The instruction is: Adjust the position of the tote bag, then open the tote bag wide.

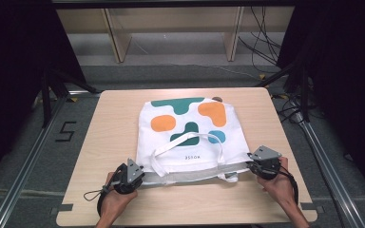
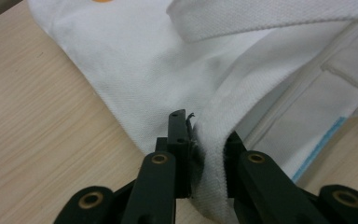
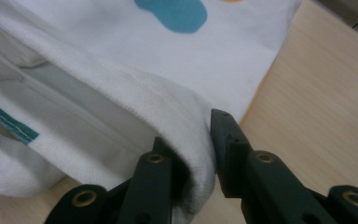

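From the high view we see the whole layout: a white tote bag (image 1: 192, 135) lies flat on the light wooden table (image 1: 109, 142), printed with green, orange and blue blobs, its open mouth turned toward the person. One handle loop (image 1: 185, 145) rests across the front panel. The left gripper (image 1: 140, 173) sits at the bag's near left corner and the right gripper (image 1: 251, 164) at its near right corner, each held in a hand; the left hand (image 1: 116, 197) and the right hand (image 1: 280, 183) rise from the bottom edge.

The gripper views give us what the high view cannot: the contact itself. In the left gripper view, the left gripper (image 2: 205, 154) has the bag's thick hemmed rim (image 2: 214, 140) running between its two black jaws, which pinch that fabric. The handle strap (image 2: 261, 16) crosses the top of this view.

In the right gripper view, the right gripper (image 3: 193, 154) has the folded rim (image 3: 193, 140) of the upper layer between its jaws, which clamp it. A blue blob (image 3: 172, 14) shows on the panel beyond, and the bag's pale inside opens to the left.
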### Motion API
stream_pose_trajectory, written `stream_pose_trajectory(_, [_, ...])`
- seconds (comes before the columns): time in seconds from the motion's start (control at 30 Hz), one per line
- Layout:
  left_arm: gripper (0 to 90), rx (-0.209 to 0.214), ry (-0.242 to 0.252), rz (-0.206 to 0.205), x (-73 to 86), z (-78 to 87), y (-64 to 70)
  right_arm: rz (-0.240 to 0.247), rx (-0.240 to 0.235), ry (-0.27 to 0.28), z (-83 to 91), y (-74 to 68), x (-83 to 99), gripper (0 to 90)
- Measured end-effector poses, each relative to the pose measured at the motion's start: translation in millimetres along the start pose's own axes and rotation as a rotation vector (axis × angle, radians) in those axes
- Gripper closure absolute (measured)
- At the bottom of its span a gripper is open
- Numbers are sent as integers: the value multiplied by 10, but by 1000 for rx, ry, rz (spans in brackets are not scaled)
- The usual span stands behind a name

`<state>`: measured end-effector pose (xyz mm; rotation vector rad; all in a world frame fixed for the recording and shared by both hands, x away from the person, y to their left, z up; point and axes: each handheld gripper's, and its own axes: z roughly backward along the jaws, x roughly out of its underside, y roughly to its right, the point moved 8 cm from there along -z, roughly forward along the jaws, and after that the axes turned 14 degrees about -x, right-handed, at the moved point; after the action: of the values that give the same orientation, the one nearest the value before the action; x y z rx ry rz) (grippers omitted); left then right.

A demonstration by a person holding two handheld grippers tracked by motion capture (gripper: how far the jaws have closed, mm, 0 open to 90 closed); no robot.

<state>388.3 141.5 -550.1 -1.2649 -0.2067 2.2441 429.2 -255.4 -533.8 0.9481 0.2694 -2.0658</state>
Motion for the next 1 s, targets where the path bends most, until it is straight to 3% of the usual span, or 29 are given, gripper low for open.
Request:
stream_pose_trajectory(0.03, [819,0,0,0,0,0,0,0,0,0,0,0,0,787])
stream_pose_trajectory(0.07, [822,10,17,-9,-40,30,-8,-11,8,52,85,-11,-60,791])
stream_pose_trajectory(0.13, [827,19,34,37,-76,50,12,-26,14,89,156,-21,-87,792])
stream_pose_trajectory(0.27, [830,28,90,66,-213,147,-1,-67,-4,149,294,-42,-79,793])
stream_pose_trajectory(0.43, [840,27,154,59,-354,221,-54,-93,-11,217,420,-31,-114,795])
stream_pose_trajectory(0.57, [842,16,200,78,-436,283,-120,-107,-19,245,474,-61,-162,795])
stream_pose_trajectory(0.67, [849,-1,232,85,-503,353,-167,-85,-20,256,531,-72,-217,797])
stream_pose_trajectory(0.7, [851,-6,244,86,-532,375,-185,-109,-37,251,552,-109,-226,797])
stream_pose_trajectory(0.73, [853,-12,257,87,-561,396,-204,-95,-17,269,584,-102,-260,797])
stream_pose_trajectory(0.9, [856,-39,302,85,-666,511,-280,-83,-11,306,700,-111,-402,800])
stream_pose_trajectory(0.93, [857,-50,308,79,-683,531,-299,-50,-9,307,722,-90,-434,800])
stream_pose_trajectory(1.0, [857,-56,318,92,-724,574,-330,-39,-8,315,755,-98,-490,801])
